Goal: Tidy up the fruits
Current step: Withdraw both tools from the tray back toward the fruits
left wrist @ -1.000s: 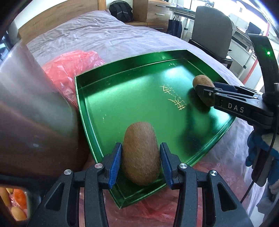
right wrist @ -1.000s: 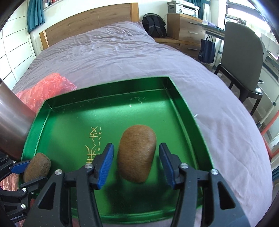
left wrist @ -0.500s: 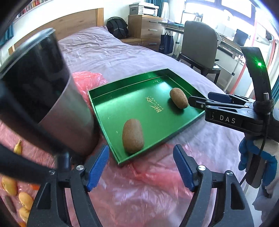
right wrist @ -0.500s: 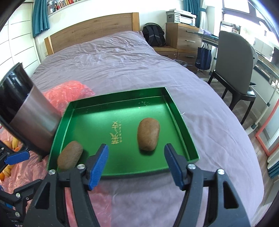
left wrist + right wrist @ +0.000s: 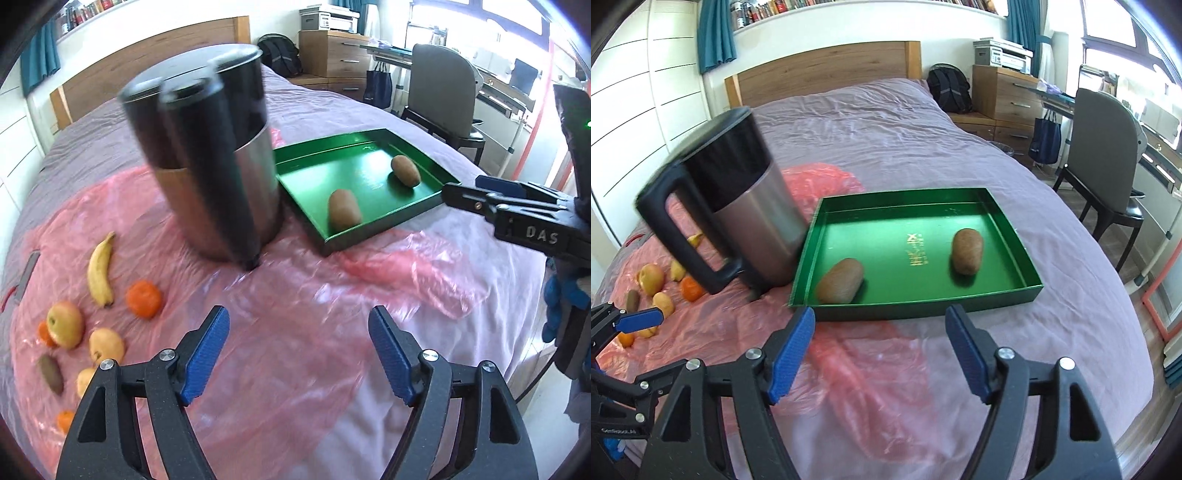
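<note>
Two brown kiwis lie in the green tray (image 5: 1012, 225): one kiwi (image 5: 840, 284) near its front left corner, the other kiwi (image 5: 967, 251) toward the right. My right gripper (image 5: 881, 350) hovers over the bed in front of the tray, jaws opening with nothing between them. My left gripper (image 5: 299, 354) hangs above the pink plastic sheet (image 5: 295, 295), jaws also opening and empty. In the left wrist view the tray (image 5: 373, 227) holds the near kiwi (image 5: 343, 208) and the far kiwi (image 5: 405, 170). Loose fruit lies at left: a banana (image 5: 100, 267), an orange (image 5: 144, 299), an apple (image 5: 65, 324), another kiwi (image 5: 51, 373).
A steel kettle (image 5: 738, 218) with a black handle stands just left of the tray, blurred in the left wrist view as kettle (image 5: 218, 162). The purple bedspread (image 5: 871, 118) stretches behind. A chair (image 5: 1108, 162) and desk stand right of the bed.
Both grippers let go of their kiwis in the tray, opened wide and pulled back and up. The kettle and the loose fruit on the pink sheet have come into view.
</note>
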`<state>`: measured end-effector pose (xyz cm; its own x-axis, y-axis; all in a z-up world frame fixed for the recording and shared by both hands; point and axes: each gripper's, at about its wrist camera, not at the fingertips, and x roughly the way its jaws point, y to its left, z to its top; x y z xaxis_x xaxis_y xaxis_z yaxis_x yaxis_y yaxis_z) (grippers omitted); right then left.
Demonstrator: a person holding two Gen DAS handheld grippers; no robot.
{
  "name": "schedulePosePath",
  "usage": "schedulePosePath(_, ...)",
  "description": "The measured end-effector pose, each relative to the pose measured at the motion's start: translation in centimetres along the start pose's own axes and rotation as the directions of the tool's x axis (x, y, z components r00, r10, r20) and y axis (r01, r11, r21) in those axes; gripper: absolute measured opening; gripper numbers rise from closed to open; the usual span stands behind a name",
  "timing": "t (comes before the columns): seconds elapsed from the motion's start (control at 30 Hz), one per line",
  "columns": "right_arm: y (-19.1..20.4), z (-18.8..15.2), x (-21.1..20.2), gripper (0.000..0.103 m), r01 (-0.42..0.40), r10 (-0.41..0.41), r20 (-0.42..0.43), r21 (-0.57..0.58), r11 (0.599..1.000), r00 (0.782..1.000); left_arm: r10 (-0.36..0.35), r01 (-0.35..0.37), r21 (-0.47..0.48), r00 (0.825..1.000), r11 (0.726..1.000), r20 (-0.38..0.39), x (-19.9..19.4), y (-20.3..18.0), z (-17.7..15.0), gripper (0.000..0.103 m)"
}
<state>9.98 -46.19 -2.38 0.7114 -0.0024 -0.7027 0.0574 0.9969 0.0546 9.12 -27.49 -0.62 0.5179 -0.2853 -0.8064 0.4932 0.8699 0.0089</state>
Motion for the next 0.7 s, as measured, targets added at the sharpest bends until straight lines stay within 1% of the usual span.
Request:
schedulePosePath(0.1, 1.4, -0.5, -1.4, 0.081, -0.022, 0.022, 0.017, -0.003, 1.0, 1.0, 0.029, -0.029, -0.01, 1.0, 1.0, 0.007, -1.4, 0.9, -1.5, 0.078)
schedulePosePath(0.27, 3.5, -1.5, -3.3, 0.081, -0.05, 0.05, 0.029, -0.014, 0.999, 0.998, 0.063, -0.063, -0.036, 0.998, 0.997, 0.008, -3.5, 2.8, -3.9, 0.082)
schedulePosePath(0.4, 5.0, -2.2, -4.5, 0.081, -0.071, 0.072, 0.038, -0.018, 0.997, 0.997, 0.082, -0.081, -0.058, 0.997, 0.995, 0.004, -4.7, 4.4, -5.8, 0.082)
schedulePosePath(0.7, 9.7, -4.1, -6.1, 0.081, -0.14, 0.142, 0.048, -0.038, 0.989, 0.989, 0.122, -0.122, -0.134, 0.993, 0.983, -0.006, -6.7, 8.9, -10.0, 0.082)
